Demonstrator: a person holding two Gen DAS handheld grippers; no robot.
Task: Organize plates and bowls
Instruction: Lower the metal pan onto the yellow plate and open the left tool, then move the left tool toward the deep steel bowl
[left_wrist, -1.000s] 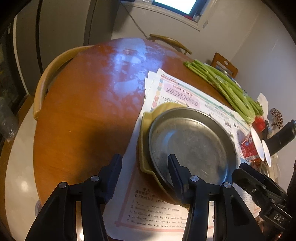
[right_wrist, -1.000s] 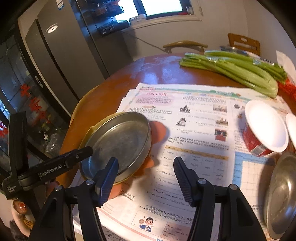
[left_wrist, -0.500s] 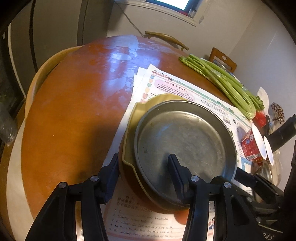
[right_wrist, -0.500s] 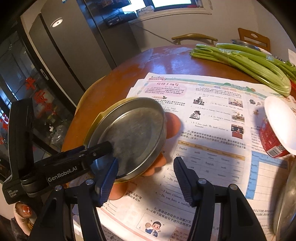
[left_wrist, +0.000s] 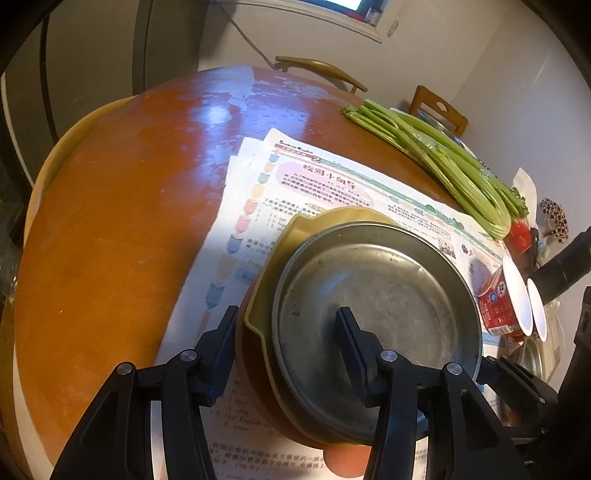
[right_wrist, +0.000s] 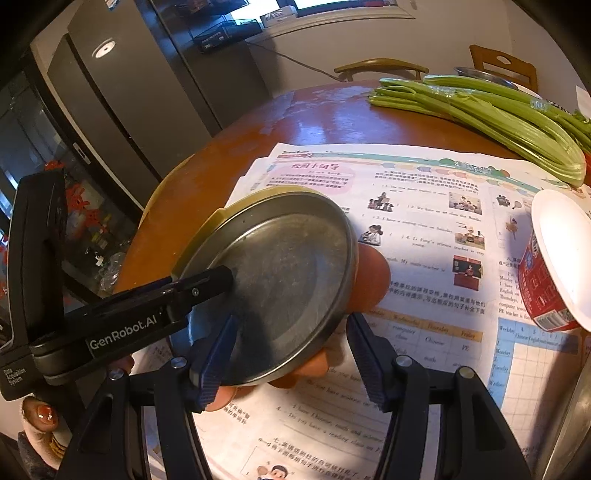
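Plates sit stacked on the newspaper (left_wrist: 255, 173) that covers the near part of the round table (left_wrist: 110, 221): a steel plate (left_wrist: 376, 295) on top, a yellow plate (left_wrist: 273, 266) under it, and an orange dish (right_wrist: 371, 273) at the bottom. The stack looks tilted. My left gripper (left_wrist: 286, 321) straddles its near rim with jaws apart, one finger over the steel plate and the other outside the edge; I see no squeeze. My right gripper (right_wrist: 293, 325) hangs just before the stack, jaws apart and gripping nothing.
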